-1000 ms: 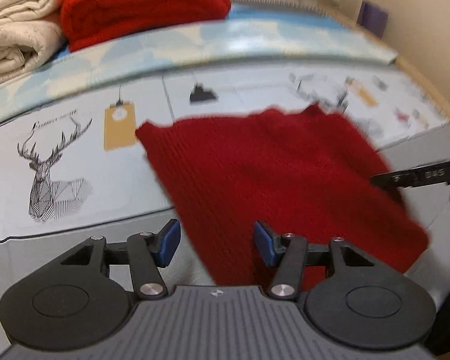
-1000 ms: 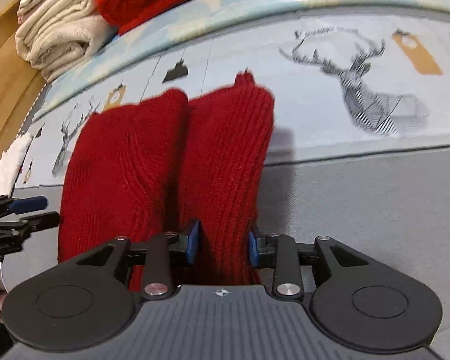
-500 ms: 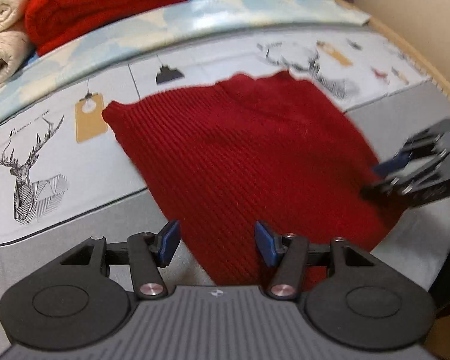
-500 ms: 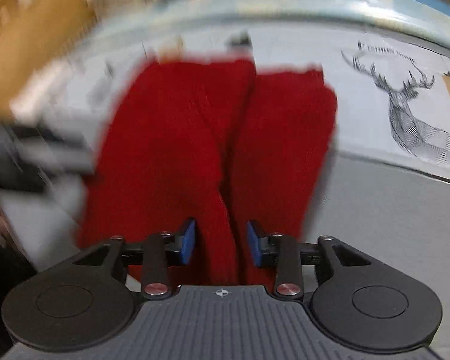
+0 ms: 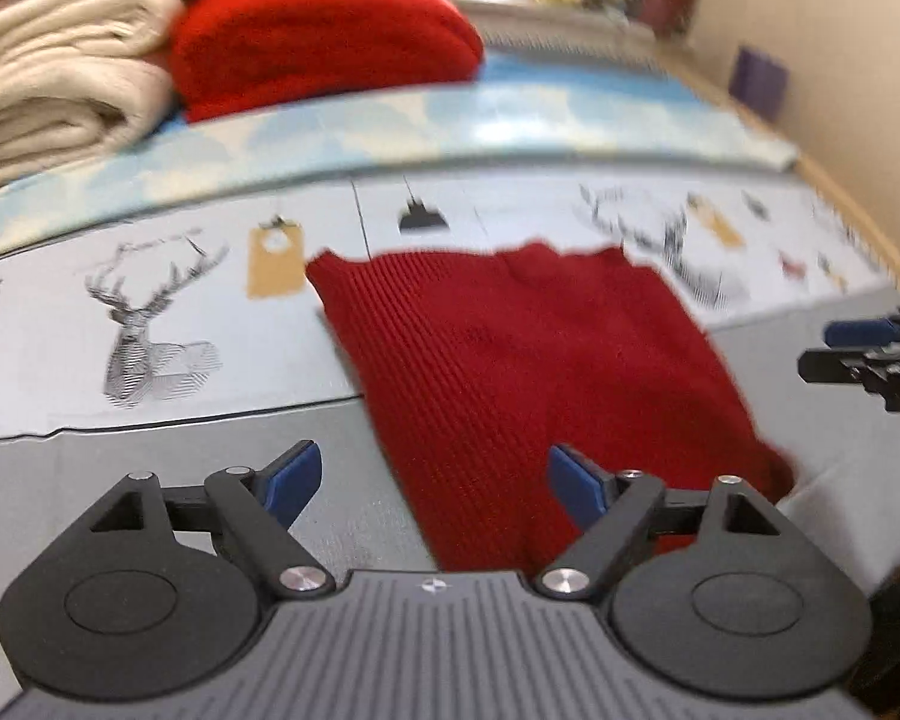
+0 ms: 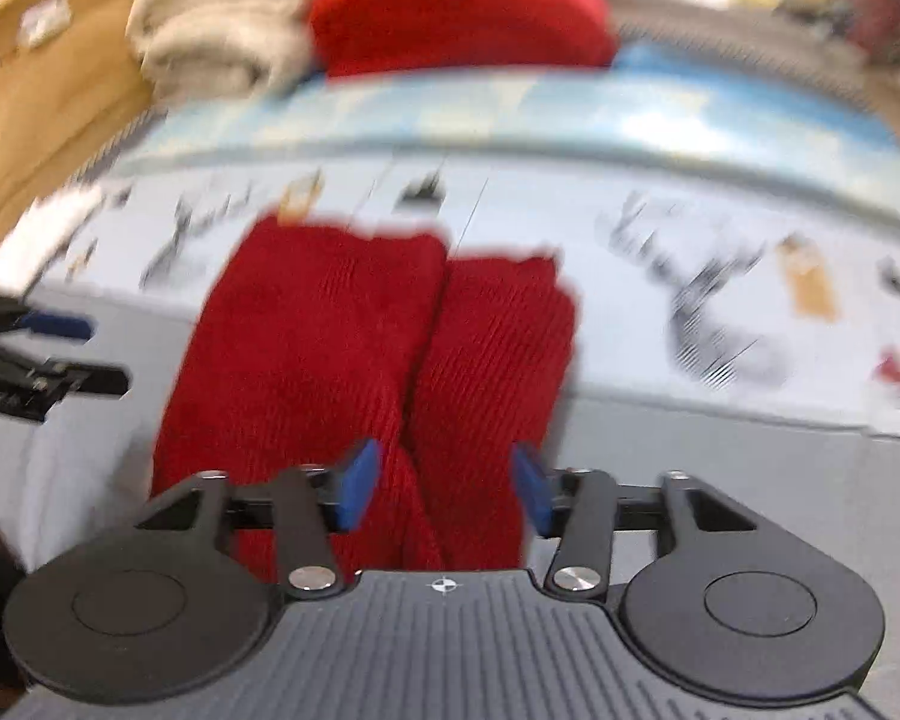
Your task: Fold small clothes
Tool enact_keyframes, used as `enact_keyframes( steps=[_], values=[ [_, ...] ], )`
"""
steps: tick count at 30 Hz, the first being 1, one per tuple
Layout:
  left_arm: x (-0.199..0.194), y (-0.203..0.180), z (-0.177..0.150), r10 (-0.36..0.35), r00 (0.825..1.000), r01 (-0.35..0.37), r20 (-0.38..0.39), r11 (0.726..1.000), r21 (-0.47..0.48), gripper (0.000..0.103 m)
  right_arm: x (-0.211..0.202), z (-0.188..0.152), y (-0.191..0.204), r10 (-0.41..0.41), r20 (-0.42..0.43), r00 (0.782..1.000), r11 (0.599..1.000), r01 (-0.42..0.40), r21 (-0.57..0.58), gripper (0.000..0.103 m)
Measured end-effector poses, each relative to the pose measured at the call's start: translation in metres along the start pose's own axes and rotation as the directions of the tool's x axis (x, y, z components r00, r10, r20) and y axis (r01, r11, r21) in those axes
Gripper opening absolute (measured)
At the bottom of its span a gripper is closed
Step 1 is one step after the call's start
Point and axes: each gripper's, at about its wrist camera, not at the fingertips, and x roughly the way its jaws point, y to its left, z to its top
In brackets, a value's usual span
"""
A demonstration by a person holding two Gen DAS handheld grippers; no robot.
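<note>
A small red ribbed knit garment [image 5: 528, 360] lies flat on the deer-print cloth, folded with a crease down its middle in the right wrist view [image 6: 390, 360]. My left gripper [image 5: 432, 480] is open over the garment's near left edge and holds nothing. My right gripper [image 6: 444, 483] is open above the garment's near end, its jaws apart on either side of the cloth. The right gripper also shows at the right edge of the left wrist view [image 5: 870, 348], and the left gripper at the left edge of the right wrist view [image 6: 36, 354].
Folded cream towels [image 5: 60, 78] and a folded red knit [image 5: 324, 42] are stacked at the back. A blue cloud-print sheet [image 5: 510, 114] runs behind the deer-print cloth [image 5: 150, 312]. A wooden edge [image 6: 48, 96] stands at the left.
My right gripper has opened from its grip on the red garment and drawn back a little. My left gripper has stayed open and swung its view. The garment now lies flat.
</note>
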Motion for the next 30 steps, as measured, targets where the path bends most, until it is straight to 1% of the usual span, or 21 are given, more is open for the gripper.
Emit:
enact_keyframes(
  steps=[2, 3, 5, 7, 9, 13, 15, 18, 20, 21, 22, 24, 27, 30],
  values=[
    [-0.017, -0.007, -0.005, 0.012, 1.000, -0.011, 0.026, 0.999, -0.043, 0.088, -0.023, -0.007, 0.004, -0.024, 0.069, 0.997, 0.999, 0.022, 0.030, 0.075],
    [-0.025, -0.010, -0.007, 0.015, 0.999, -0.012, 0.040, 0.998, -0.063, 0.092, -0.033, -0.013, 0.006, -0.034, 0.097, 0.995, 0.999, 0.030, 0.043, 0.078],
    [-0.037, -0.020, -0.013, 0.027, 0.997, -0.021, 0.067, 0.996, -0.085, 0.097, -0.048, -0.027, 0.008, -0.053, 0.136, 0.989, 0.998, 0.047, 0.053, 0.083],
    [-0.049, -0.029, -0.021, 0.047, 0.995, -0.038, 0.090, 0.995, -0.096, 0.097, -0.061, -0.044, 0.010, -0.073, 0.165, 0.984, 0.997, 0.067, 0.040, 0.084],
    [-0.059, -0.036, -0.031, 0.058, 0.992, -0.047, 0.108, 0.993, -0.109, 0.103, -0.072, -0.061, 0.012, -0.085, 0.200, 0.976, 0.996, 0.079, 0.039, 0.085],
    [-0.069, -0.046, -0.046, 0.077, 0.989, -0.065, 0.130, 0.993, -0.099, 0.102, -0.082, -0.089, 0.014, -0.097, 0.245, 0.965, 0.995, 0.086, 0.058, 0.086],
    [-0.072, -0.050, -0.054, 0.090, 0.986, -0.078, 0.138, 0.993, -0.091, 0.102, -0.082, -0.093, 0.018, -0.120, 0.236, 0.964, 0.992, 0.111, 0.052, 0.086],
    [-0.074, -0.054, -0.068, 0.110, 0.979, -0.093, 0.171, 0.990, -0.104, 0.102, -0.079, -0.100, 0.022, -0.126, 0.256, 0.958, 0.992, 0.120, 0.039, 0.088],
    [-0.072, -0.059, -0.081, 0.106, 0.976, -0.090, 0.190, 0.992, -0.091, 0.102, -0.071, -0.108, 0.022, -0.145, 0.232, 0.962, 0.989, 0.135, 0.060, 0.088],
    [-0.068, -0.064, -0.087, 0.101, 0.979, -0.088, 0.178, 0.993, -0.081, 0.102, -0.065, -0.107, 0.021, -0.152, 0.191, 0.970, 0.987, 0.140, 0.074, 0.088],
    [-0.063, -0.067, -0.089, 0.090, 0.984, -0.079, 0.154, 0.994, -0.076, 0.102, -0.063, -0.105, 0.022, -0.148, 0.174, 0.974, 0.987, 0.134, 0.089, 0.088],
    [-0.057, -0.072, -0.091, 0.061, 0.988, -0.051, 0.143, 0.996, -0.067, 0.102, -0.060, -0.103, 0.024, -0.131, 0.187, 0.973, 0.989, 0.116, 0.092, 0.089],
    [-0.050, -0.072, -0.093, 0.077, 0.987, -0.071, 0.144, 0.997, -0.043, 0.103, -0.051, -0.103, 0.028, -0.146, 0.168, 0.975, 0.987, 0.133, 0.085, 0.089],
    [-0.045, -0.062, -0.092, 0.079, 0.990, -0.068, 0.119, 0.993, -0.097, 0.102, -0.047, -0.102, 0.032, -0.143, 0.168, 0.975, 0.988, 0.131, 0.078, 0.089]
  ],
)
